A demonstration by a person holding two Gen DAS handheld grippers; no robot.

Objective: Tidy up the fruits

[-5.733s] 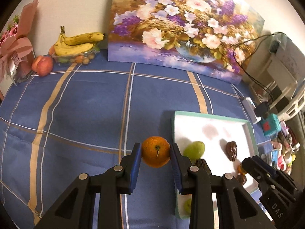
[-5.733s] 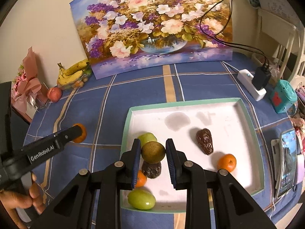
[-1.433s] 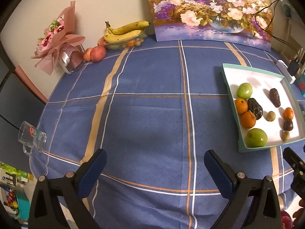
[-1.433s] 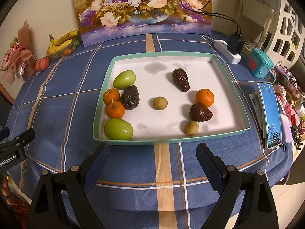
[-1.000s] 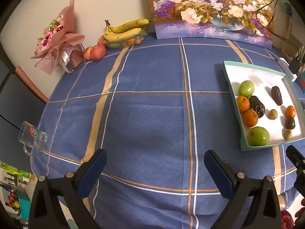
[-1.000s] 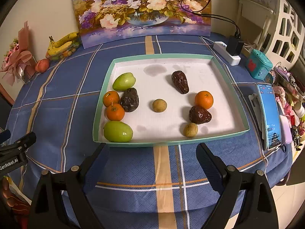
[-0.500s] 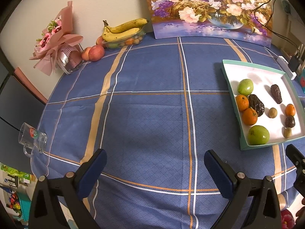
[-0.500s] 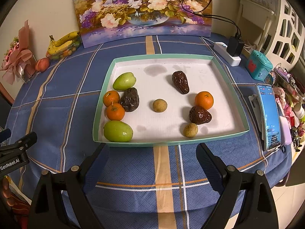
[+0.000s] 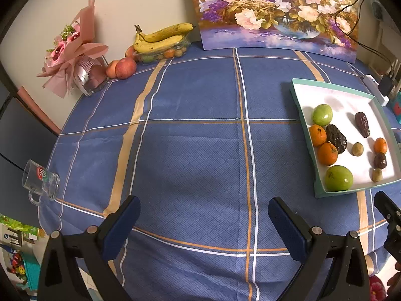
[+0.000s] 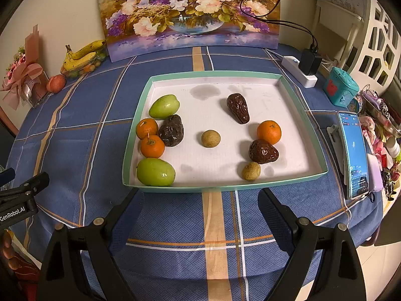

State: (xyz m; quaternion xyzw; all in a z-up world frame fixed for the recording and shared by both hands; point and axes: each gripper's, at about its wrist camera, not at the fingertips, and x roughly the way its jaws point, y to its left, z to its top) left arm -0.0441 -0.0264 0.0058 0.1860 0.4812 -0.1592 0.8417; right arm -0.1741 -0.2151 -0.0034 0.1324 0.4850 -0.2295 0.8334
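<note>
Both claws are spread wide with nothing in them. My right gripper (image 10: 200,205) hangs over the blue checked tablecloth (image 10: 175,225), just short of the near edge of the teal-rimmed tray (image 10: 213,188). My left gripper (image 9: 203,213) sits over bare cloth well to the left of that tray, jaws just as far apart, nothing between them.

All the fruit I'm sorting is lying in the tray. Along the left wall, near to far: a green fruit (image 10: 156,171) in the near corner, then two little oranges (image 10: 152,146) touching each other, then a second green fruit (image 10: 164,106). A wrinkly dark date (image 10: 171,130) is pressed right up against the oranges. In the middle, a small tan round fruit (image 10: 210,138) sits alone. On the right side there's a brown date (image 10: 238,108) toward the back, a third orange (image 10: 269,132) touching another dark date (image 10: 263,151), and a second tan round one (image 10: 251,171) just beside that, close to the near rim.

Farther out: a phone (image 10: 354,155) lit up to the tray's right, a power strip (image 10: 298,71) behind it, and bananas (image 9: 163,39) by the flower painting (image 10: 190,10) at the wall. A glass mug (image 9: 41,181) stands at the table's left edge.
</note>
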